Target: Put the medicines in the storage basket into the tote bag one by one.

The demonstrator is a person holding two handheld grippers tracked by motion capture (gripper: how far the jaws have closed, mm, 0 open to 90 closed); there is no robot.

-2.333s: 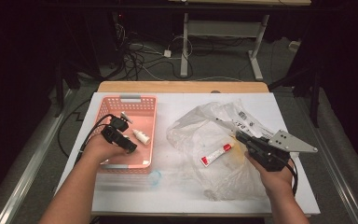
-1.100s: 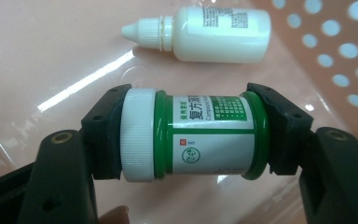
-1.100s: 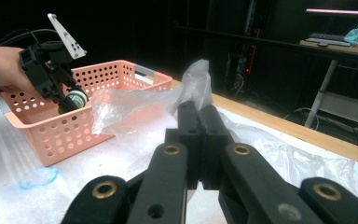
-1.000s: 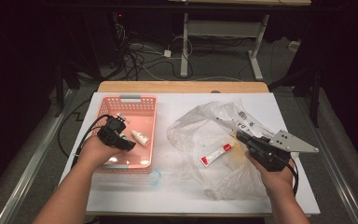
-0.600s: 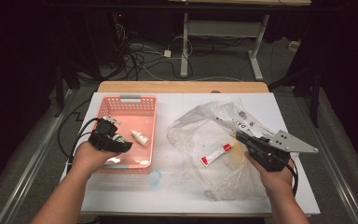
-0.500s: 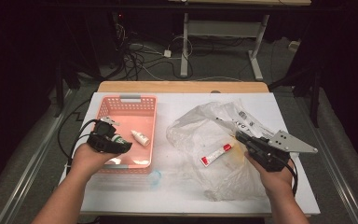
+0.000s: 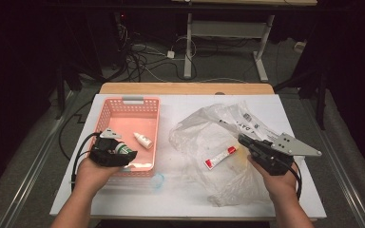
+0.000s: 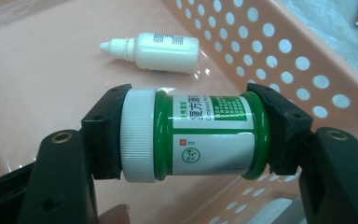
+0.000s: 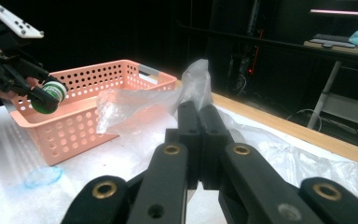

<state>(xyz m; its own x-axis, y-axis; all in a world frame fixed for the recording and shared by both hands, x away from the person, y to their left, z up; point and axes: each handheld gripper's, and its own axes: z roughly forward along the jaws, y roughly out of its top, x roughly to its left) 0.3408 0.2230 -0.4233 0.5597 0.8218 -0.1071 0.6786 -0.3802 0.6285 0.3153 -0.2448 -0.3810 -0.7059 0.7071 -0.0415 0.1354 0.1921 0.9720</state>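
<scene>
My left gripper (image 7: 122, 151) is shut on a green jar (image 8: 200, 135) with a white ribbed cap, one pad on the cap and the other on the base. The jar (image 7: 125, 150) lies sideways above the near left part of the pink basket (image 7: 132, 101). A small white dropper bottle (image 8: 158, 46) lies on the basket floor beyond it. At the right, my right gripper (image 9: 198, 112) is shut on a fold of the clear plastic bag (image 7: 204, 130), which rises from its tips. A red and white tube (image 7: 220, 157) lies in the bag.
A clear bluish lid (image 7: 158, 179) lies on the white table in front of the basket. The basket wall (image 9: 93, 121) stands between the two hands. Cables trail from the left gripper off the table's left edge. A wooden strip runs along the far edge.
My left gripper has carried the green jar toward the near left of the basket. The right gripper and the bag have stayed where they were.
</scene>
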